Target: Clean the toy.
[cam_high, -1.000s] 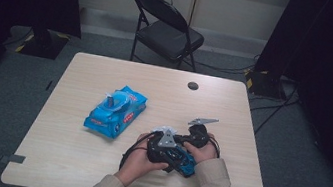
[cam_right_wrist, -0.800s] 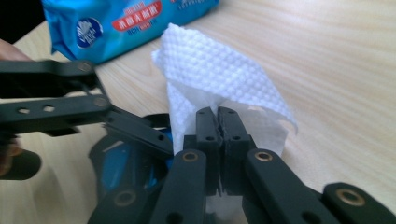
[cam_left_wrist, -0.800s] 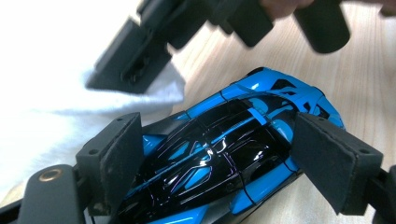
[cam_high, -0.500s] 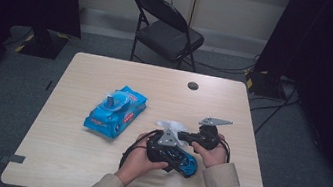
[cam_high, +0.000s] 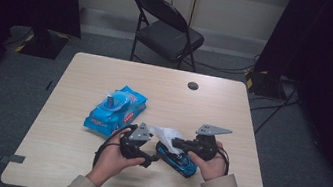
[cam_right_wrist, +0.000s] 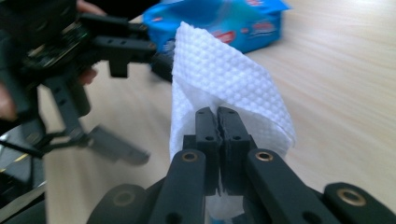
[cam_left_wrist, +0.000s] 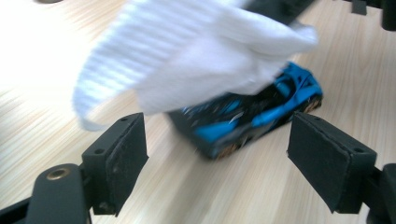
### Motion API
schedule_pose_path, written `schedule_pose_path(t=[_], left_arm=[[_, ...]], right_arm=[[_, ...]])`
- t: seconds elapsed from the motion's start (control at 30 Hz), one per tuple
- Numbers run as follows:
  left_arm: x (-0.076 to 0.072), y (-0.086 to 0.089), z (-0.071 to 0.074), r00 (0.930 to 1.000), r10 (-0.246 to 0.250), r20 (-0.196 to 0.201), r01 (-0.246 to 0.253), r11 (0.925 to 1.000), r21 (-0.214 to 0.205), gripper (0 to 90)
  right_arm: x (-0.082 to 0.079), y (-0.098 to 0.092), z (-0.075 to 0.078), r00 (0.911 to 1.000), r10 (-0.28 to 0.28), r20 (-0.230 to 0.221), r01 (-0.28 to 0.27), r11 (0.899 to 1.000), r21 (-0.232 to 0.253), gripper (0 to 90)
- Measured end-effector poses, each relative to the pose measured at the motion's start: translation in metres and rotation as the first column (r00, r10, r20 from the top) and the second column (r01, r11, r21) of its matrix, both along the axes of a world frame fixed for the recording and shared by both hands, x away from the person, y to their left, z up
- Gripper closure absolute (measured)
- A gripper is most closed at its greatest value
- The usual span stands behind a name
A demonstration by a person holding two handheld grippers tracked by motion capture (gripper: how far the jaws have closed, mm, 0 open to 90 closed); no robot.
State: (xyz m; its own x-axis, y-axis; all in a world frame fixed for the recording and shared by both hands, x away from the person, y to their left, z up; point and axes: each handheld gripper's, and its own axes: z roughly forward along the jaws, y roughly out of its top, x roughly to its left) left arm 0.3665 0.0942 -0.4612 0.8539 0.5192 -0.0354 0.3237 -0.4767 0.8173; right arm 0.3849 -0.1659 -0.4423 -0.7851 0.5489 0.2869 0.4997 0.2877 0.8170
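We have the white wipe (cam_right_wrist: 224,79) pinched between the shut jaws of our right hand-held gripper (cam_right_wrist: 218,122), held up just above the blue toy car (cam_left_wrist: 252,116), so that it hangs free and can be brought down on the bodywork; we judge that cleaning the car is the work in hand. The car rests on the table (cam_high: 107,71) near its front edge, between our two hands, and our left hand-held gripper (cam_left_wrist: 219,154) stands open on either side of it, touching nothing, most likely ready to steady it. Farther off lies the blue wipes pack (cam_high: 116,110), well apart from the car. It bears red lettering, too small and blurred for us to read.
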Motion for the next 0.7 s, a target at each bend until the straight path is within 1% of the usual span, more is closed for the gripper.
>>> schedule_pose_path(t=[0.1, 0.17, 0.2, 0.23, 0.27, 0.33, 0.43, 0.5, 0.53, 0.57, 0.6, 0.63, 0.7], left_arm=[[-0.007, 0.02, -0.001, 0.9998, 0.019, -0.004, -0.019, 0.9998, 0.007, 19.4], [-0.01, 0.03, -0.002, 0.9998, 0.022, 0.001, -0.022, 0.9996, 0.016, 19.8], [-0.012, 0.035, -0.003, 0.9996, 0.027, -0.006, -0.027, 0.9995, 0.015, 19.9], [-0.015, 0.042, -0.004, 0.9994, 0.034, -0.01, -0.034, 0.9994, 0.012, 20.0], [-0.016, 0.045, -0.004, 0.9992, 0.038, -0.012, -0.038, 0.9992, 0.013, 20.1], [-0.018, 0.051, -0.007, 0.999, 0.042, -0.013, -0.042, 0.9991, 0.007, 20.1], [-0.02, 0.056, -0.012, 0.9992, 0.035, -0.022, -0.035, 0.9994, 0.0, 20.3], [-0.021, 0.056, -0.015, 0.9997, 0.021, -0.014, -0.022, 0.9998, -0.006, 21.0], [-0.021, 0.056, -0.016, 0.9997, 0.014, -0.022, -0.014, 0.9998, -0.015, 22.2], [-0.021, 0.056, -0.017, 0.9996, 0.012, -0.024, -0.012, 0.9998, -0.015, 24.9], [-0.021, 0.057, -0.018, 0.9999, 0.007, -0.015, -0.007, 1.0, -0.006, 26.4], [-0.02, 0.058, -0.019, 0.9998, -0.001, -0.019, 0.001, 0.9999, -0.012, 27.7], [-0.019, 0.058, -0.021, 0.999, -0.016, -0.042, 0.015, 0.9995, -0.028, 33.4]], right_arm=[[-0.009, 0.017, -0.004, 0.999, 0.045, -0.003, -0.045, 0.999, -0.004, 87.9], [-0.015, 0.028, -0.008, 0.9973, 0.073, -0.006, -0.073, 0.997, -0.008, 87.8], [-0.017, 0.033, -0.011, 0.9962, 0.087, -0.006, -0.087, 0.996, -0.015, 87.7], [-0.018, 0.038, -0.014, 0.9953, 0.096, -0.009, -0.096, 0.995, -0.032, 87.6], [-0.02, 0.044, -0.019, 0.9939, 0.109, -0.013, -0.11, 0.992, -0.055, 87.5], [-0.022, 0.05, -0.025, 0.9923, 0.121, -0.026, -0.123, 0.991, -0.057, 87.3], [-0.025, 0.059, -0.037, 0.989, 0.142, -0.039, -0.145, 0.987, -0.068, 86.3], [-0.027, 0.065, -0.044, 0.986, 0.16, -0.049, -0.163, 0.983, -0.079, 85.8], [-0.027, 0.067, -0.046, 0.9847, 0.167, -0.051, -0.171, 0.981, -0.087, 85.8], [-0.028, 0.07, -0.048, 0.9831, 0.176, -0.05, -0.181, 0.978, -0.107, 85.5], [-0.028, 0.071, -0.049, 0.9828, 0.179, -0.047, -0.183, 0.976, -0.118, 85.4], [-0.028, 0.072, -0.05, 0.9812, 0.185, -0.053, -0.19, 0.975, -0.117, 85.3], [-0.028, 0.074, -0.052, 0.9798, 0.194, -0.049, -0.198, 0.973, -0.122, 84.4]])
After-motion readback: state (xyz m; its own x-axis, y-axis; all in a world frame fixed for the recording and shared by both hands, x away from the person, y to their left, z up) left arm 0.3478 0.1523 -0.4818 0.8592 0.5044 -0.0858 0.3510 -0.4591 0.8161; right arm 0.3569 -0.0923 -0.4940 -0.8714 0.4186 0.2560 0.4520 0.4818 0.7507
